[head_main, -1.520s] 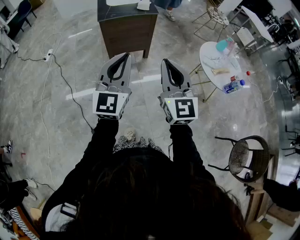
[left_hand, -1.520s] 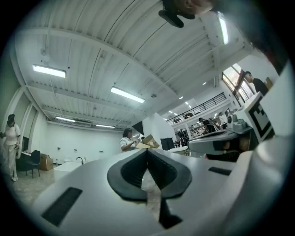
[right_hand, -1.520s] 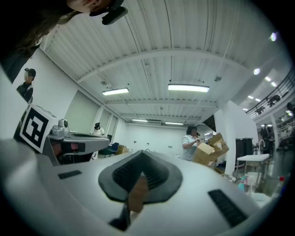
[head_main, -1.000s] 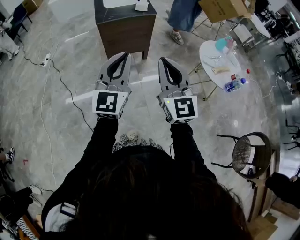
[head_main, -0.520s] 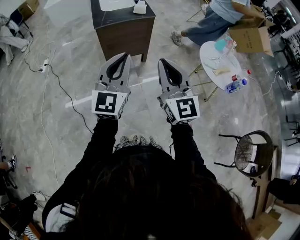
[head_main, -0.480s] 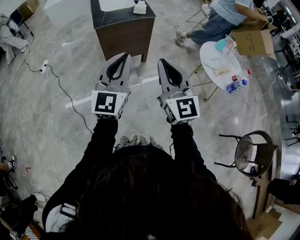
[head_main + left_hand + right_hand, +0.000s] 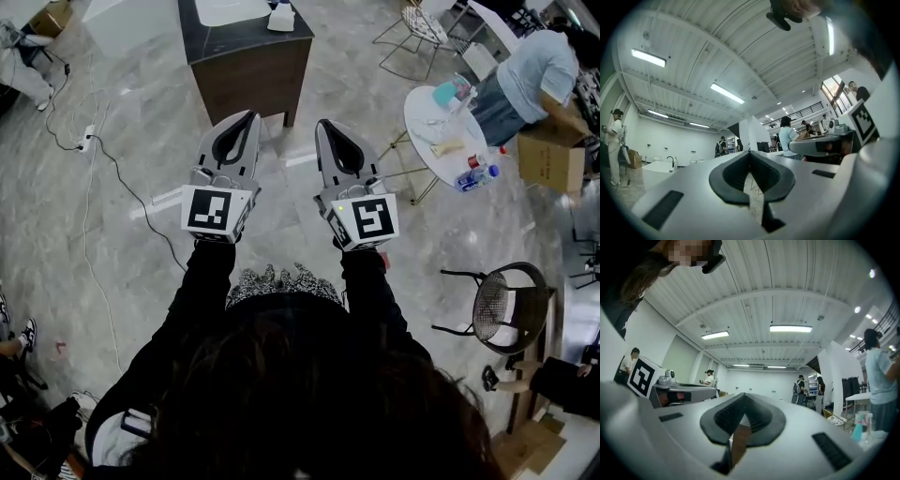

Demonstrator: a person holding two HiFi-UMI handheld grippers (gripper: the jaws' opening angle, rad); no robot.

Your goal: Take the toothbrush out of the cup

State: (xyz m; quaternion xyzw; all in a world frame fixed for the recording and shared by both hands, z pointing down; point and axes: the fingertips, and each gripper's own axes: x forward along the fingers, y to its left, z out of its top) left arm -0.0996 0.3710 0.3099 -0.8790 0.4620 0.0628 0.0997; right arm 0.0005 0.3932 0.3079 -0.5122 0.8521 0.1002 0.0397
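Jaws of the left tool (image 7: 251,113) and right tool (image 7: 322,123) are shut on nothing, while the likely cup (image 7: 444,91), toothbrush not made out, is seen on the round table (image 7: 412,112) at two o'clock, nearer the right tool.

The left gripper (image 7: 249,116) and right gripper (image 7: 324,124), jaws together, point at a dark cabinet (image 7: 246,70) at 12 o'clock; a round white table (image 7: 424,117) stands at 2 o'clock.
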